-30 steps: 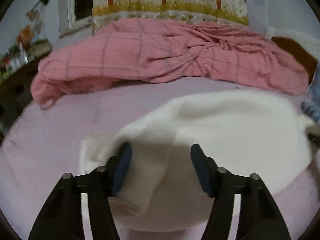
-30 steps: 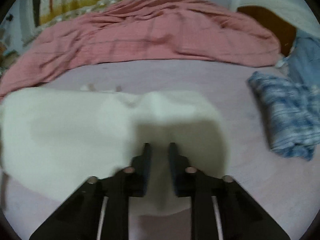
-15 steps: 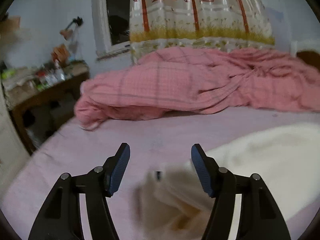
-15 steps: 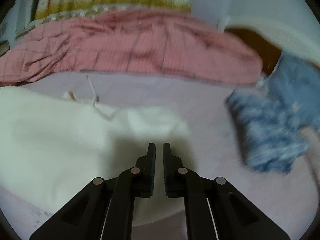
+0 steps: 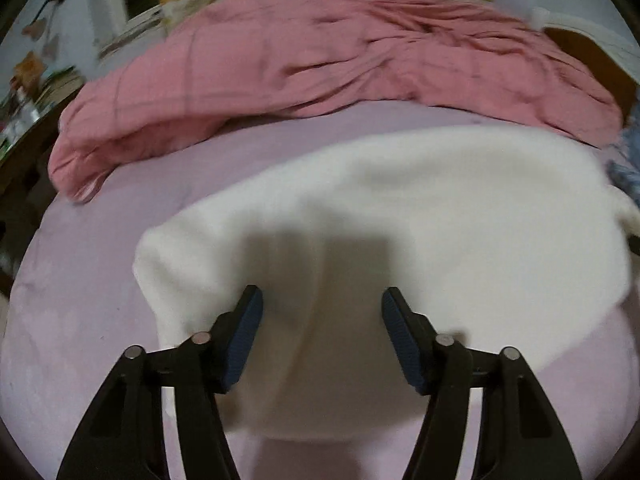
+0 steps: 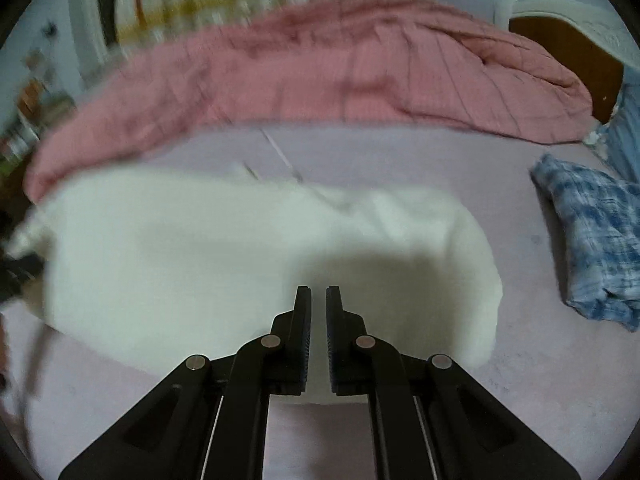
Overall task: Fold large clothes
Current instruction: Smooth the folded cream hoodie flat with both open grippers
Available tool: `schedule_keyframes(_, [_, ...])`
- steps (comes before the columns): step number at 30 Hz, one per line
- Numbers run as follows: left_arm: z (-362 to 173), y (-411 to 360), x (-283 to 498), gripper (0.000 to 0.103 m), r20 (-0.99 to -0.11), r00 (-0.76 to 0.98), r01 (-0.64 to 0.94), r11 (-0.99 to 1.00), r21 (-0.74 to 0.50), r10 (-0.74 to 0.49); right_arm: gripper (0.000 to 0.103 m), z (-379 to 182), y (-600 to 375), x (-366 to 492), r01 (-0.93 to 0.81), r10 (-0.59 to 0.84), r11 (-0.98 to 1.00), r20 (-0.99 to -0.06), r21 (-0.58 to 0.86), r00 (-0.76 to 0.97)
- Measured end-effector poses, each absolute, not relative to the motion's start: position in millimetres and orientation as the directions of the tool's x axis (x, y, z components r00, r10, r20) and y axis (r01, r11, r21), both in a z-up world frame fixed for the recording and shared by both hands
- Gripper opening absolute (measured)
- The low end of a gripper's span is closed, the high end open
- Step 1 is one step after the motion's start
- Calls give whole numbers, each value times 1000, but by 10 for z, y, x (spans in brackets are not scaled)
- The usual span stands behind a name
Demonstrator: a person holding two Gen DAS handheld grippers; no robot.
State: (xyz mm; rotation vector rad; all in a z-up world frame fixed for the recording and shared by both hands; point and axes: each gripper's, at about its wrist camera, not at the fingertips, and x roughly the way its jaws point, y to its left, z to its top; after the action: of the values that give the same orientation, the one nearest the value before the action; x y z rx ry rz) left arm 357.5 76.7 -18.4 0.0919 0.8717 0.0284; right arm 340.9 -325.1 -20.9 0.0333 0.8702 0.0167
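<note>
A large white garment (image 5: 440, 208) lies spread on the lilac bed sheet (image 5: 80, 320). My left gripper (image 5: 322, 304) hovers over its near left part. Its jaws stand apart and are closing; cloth lies beneath and between them, and the pads do not press on it. In the right wrist view the same white garment (image 6: 200, 240) stretches to the left. My right gripper (image 6: 318, 300) is over its near right part with the jaws drawn to a narrow slit that is filled with white fabric.
A crumpled pink quilt (image 5: 320, 52) runs along the far side of the bed. A folded blue plaid cloth (image 6: 592, 232) lies on the sheet at the right. A wooden headboard (image 6: 560, 40) is at the far right, and a cluttered desk (image 5: 24, 92) at the left.
The left gripper swung off to the left of the garment and has come back over it. The right gripper's jaws went from a small gap to nearly together.
</note>
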Motion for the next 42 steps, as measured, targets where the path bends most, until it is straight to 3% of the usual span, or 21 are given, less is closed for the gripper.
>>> schedule_keyframes(1, [-219,826,3597,39,-747,659,-7,993,114,91,6,-285,-3278,3440,25,-15,1000,-768,2,640])
schedule_keyframes(2, [-263,860,3618,33,-722,681,-10,987,158,122,6,-344,-3329,3477,54,-47,998,-772,-16,634])
schedule_keyframes(6, [-374,949,3594,32,-681,725,44,980,196,104,6,-375,-3549,3553,129,-91,992,-749,-7,656])
schedule_keyframes(9, [-210,905,3481,33,-577,784,-58,953,298,228,5,-383,-3662,3543,142,-80,990,-745,20,663])
schedule_keyframes(11, [-67,1016,3415,37,-525,805,-130,946,298,276,5,-376,-3658,3560,143,-90,990,-745,8,660])
schedule_keyframes(16, [-106,1498,3528,37,-613,731,-204,953,225,301,5,-382,-3601,3559,138,-116,990,-745,-32,656])
schedule_keyframes(19, [-45,1531,3484,35,-627,746,-185,975,126,223,5,-326,-3651,3521,161,-100,987,-735,13,670])
schedule_keyframes(23, [415,1019,3144,35,-523,849,-44,996,82,80,5,-40,-3760,3333,156,-41,982,-677,109,734])
schedule_keyframes(25, [601,699,2997,35,-504,863,72,997,26,-49,5,72,-3788,3260,131,-5,981,-662,141,749])
schedule_keyframes(29, [686,8,3023,37,-524,821,225,972,-65,-226,5,127,-3782,3232,94,60,976,-656,198,752])
schedule_keyframes(34, [317,-675,3665,37,-702,685,244,969,-29,-193,5,144,-3615,3214,48,101,976,-645,210,757])
schedule_keyframes(38, [-46,-663,4065,36,-751,636,142,984,-108,-174,5,186,-3582,3184,17,134,974,-636,226,760])
schedule_keyframes(42, [-475,-727,4436,32,-812,579,69,997,-39,-72,5,76,-3552,3254,20,132,977,-672,214,729])
